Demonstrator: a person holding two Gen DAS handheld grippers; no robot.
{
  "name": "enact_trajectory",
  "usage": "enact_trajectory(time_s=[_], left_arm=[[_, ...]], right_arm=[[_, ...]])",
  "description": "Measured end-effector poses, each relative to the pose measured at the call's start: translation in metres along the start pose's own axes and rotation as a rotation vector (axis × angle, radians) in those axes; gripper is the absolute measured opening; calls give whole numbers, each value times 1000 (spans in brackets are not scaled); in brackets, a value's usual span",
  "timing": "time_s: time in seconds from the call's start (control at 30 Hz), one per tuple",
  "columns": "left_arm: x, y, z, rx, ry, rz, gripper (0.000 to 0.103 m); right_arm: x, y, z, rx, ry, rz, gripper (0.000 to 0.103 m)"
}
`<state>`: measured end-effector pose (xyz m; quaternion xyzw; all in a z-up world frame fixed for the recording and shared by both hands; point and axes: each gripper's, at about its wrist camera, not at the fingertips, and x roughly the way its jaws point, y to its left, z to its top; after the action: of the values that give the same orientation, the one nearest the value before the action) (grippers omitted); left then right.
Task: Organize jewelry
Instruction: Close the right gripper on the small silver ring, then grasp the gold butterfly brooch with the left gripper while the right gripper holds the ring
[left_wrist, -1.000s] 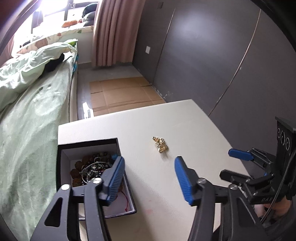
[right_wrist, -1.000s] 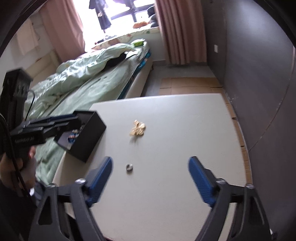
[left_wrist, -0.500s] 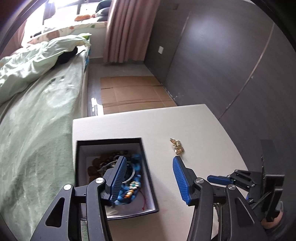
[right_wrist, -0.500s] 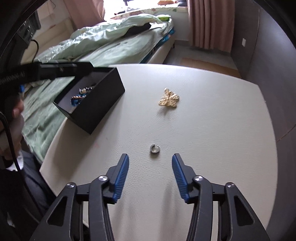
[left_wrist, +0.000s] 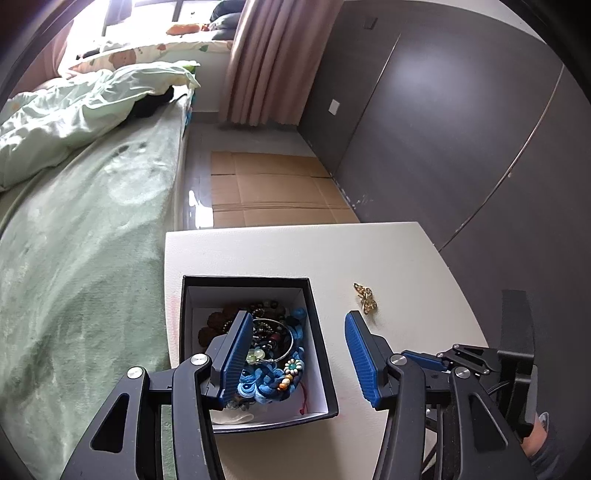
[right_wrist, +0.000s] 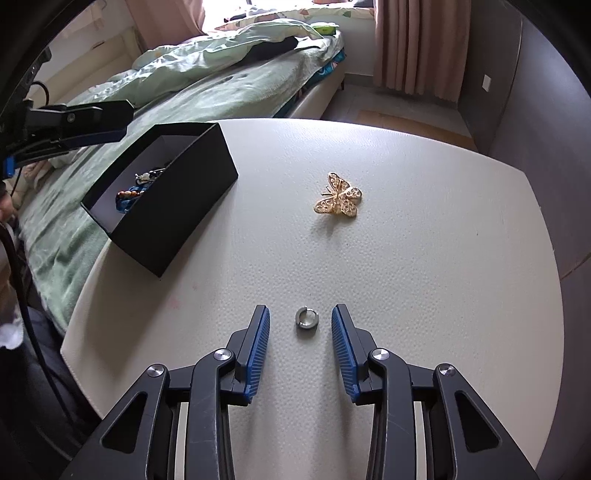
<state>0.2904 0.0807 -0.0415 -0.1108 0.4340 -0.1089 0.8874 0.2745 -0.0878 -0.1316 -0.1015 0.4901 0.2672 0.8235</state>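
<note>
A small silver ring (right_wrist: 307, 320) lies on the white table (right_wrist: 424, 277) between the fingers of my right gripper (right_wrist: 300, 325), which is open and low over it, not touching. A gold butterfly brooch (right_wrist: 338, 195) lies farther back; it also shows in the left wrist view (left_wrist: 365, 303). A black box (right_wrist: 201, 192) at the table's left holds beads, a bangle and blue cord jewelry (left_wrist: 273, 354). My left gripper (left_wrist: 295, 350) is open and empty above the box's right wall (left_wrist: 319, 332). The right gripper (left_wrist: 436, 360) shows at lower right there.
A bed with green bedding (left_wrist: 81, 236) runs along the table's left side. Dark wardrobe panels (left_wrist: 461, 129) stand to the right. Flat cardboard (left_wrist: 273, 192) lies on the floor beyond the table. The left gripper (right_wrist: 74, 122) hangs over the box.
My right gripper came down and forward to the ring and narrowed around it. My left gripper shifted left over the box and closed a little.
</note>
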Motion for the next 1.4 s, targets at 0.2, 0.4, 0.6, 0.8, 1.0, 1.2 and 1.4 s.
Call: enact_trajectory(time_s=[0.2,0.4,0.6,0.8,1.0,1.2,1.4], left_arm=[[1,-3,-1,12,4,10,53],[5,-14,-1,48,16,-13,54],[24,-41,2,141,57,15,54],[31,-64,13,176,81,15,58],[50,-82,22,190,118,9,72],[69,-95,33,181,150,-6,72],[92,-105,35,190,193,4,72]], right_arm=[[0,1,1,-18,4,-40,15],[-12,-6,2,13,-22,-45,14],[-39,-27,4,116,-101,-38,14],[-65,-69,-4,267,-172,-18,14],[-83,-99,-13,348,-216,12,14],[-94,-114,-20,395,-249,38,14],[-93,-123,-18,426,-251,50,14]])
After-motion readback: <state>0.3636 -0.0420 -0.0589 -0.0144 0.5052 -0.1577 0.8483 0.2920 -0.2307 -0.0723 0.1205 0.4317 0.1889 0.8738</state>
